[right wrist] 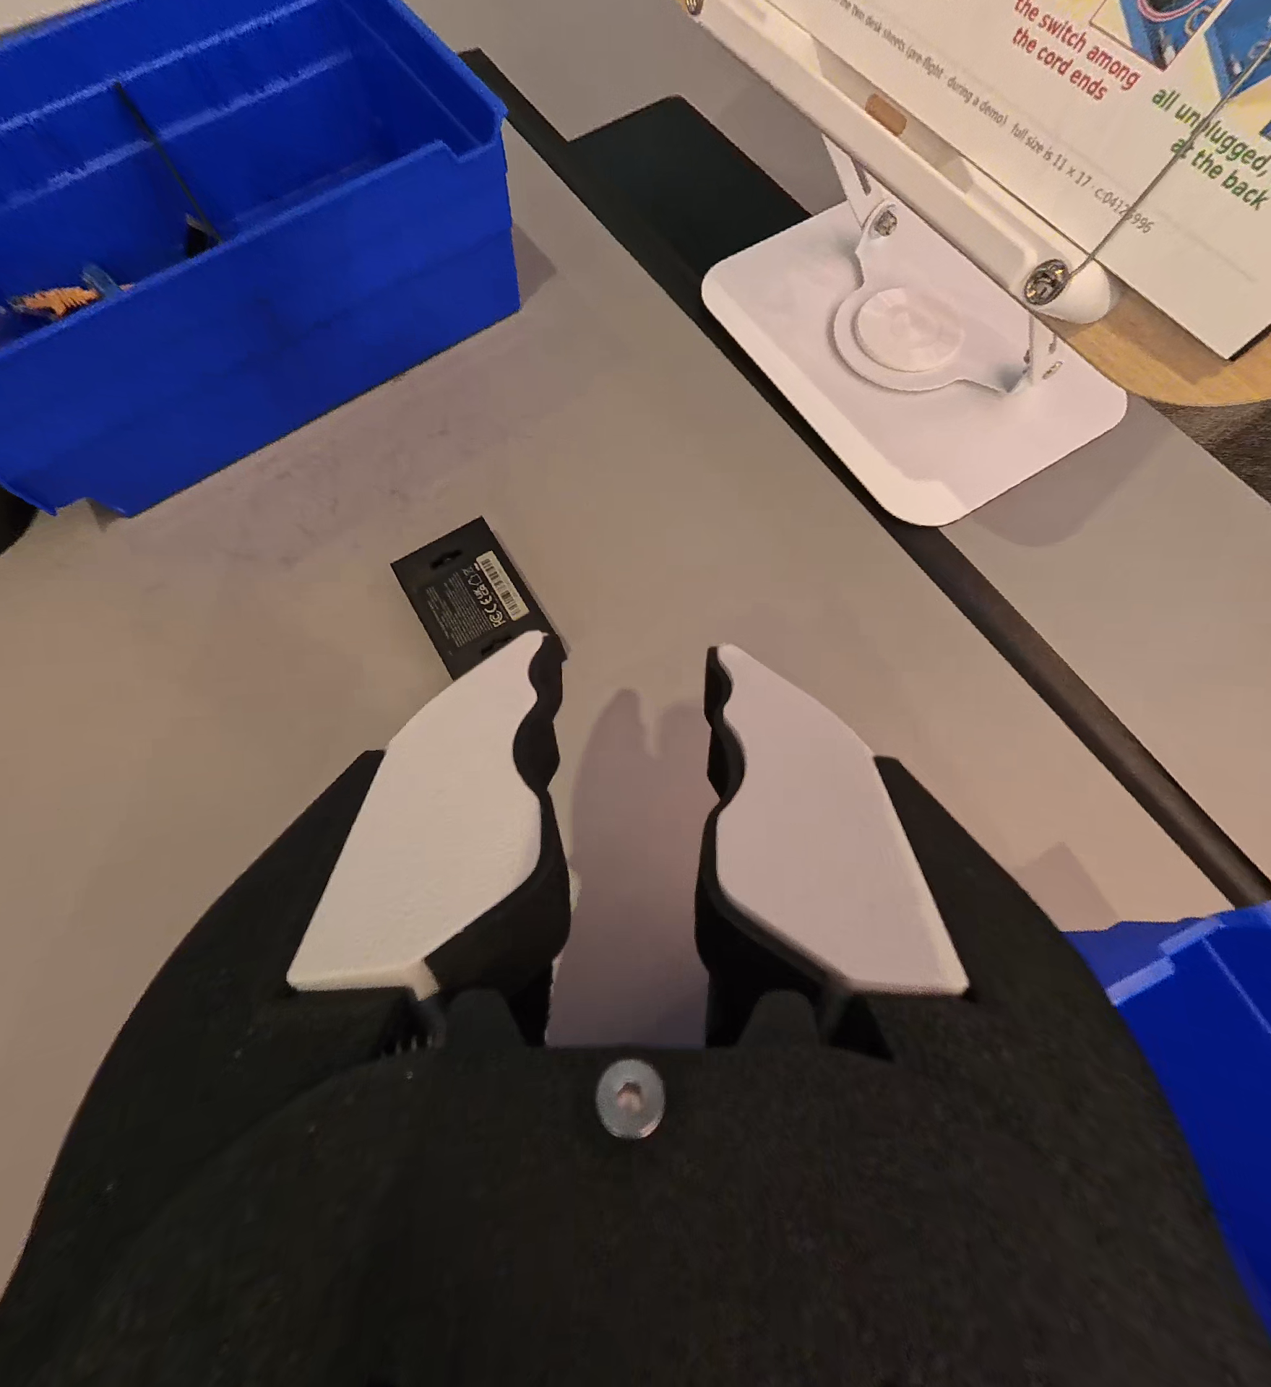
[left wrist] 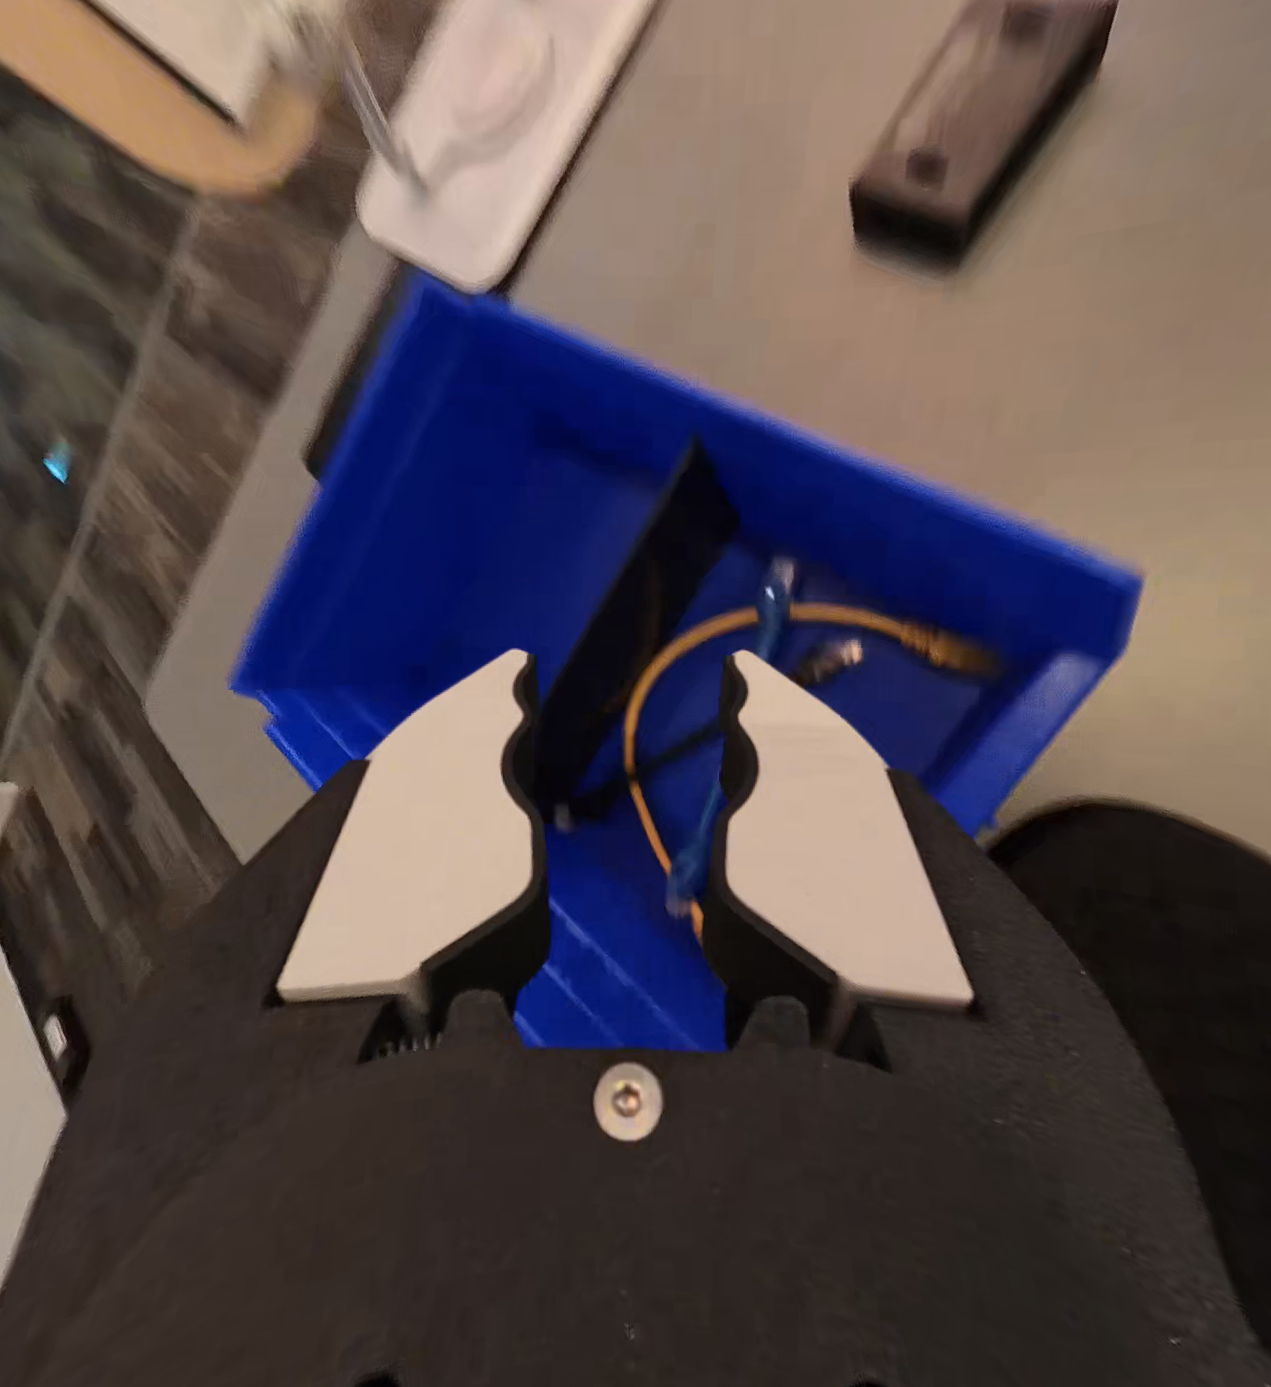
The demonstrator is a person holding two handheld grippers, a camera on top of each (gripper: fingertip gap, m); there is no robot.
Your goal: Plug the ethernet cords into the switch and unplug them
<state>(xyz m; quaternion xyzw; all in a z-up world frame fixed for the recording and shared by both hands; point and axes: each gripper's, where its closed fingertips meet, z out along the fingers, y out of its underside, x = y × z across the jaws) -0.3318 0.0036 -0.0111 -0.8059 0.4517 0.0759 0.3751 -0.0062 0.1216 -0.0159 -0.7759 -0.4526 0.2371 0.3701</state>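
Left claw agape over bin, seemingly tilted

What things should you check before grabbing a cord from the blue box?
1. Left gripper open: ok, its fingers stand apart with nothing between them.
2. Right gripper empty: ok, open over the bare table.
3. Cords in the blue bin: ok, the orange cord and blue cord lie right of the black divider.
4. Switch reachable: ok, lying label-up on the table.
5. Switch ports facing the grippers: cannot tell.
6. Cords untangled: not ok, they cross.
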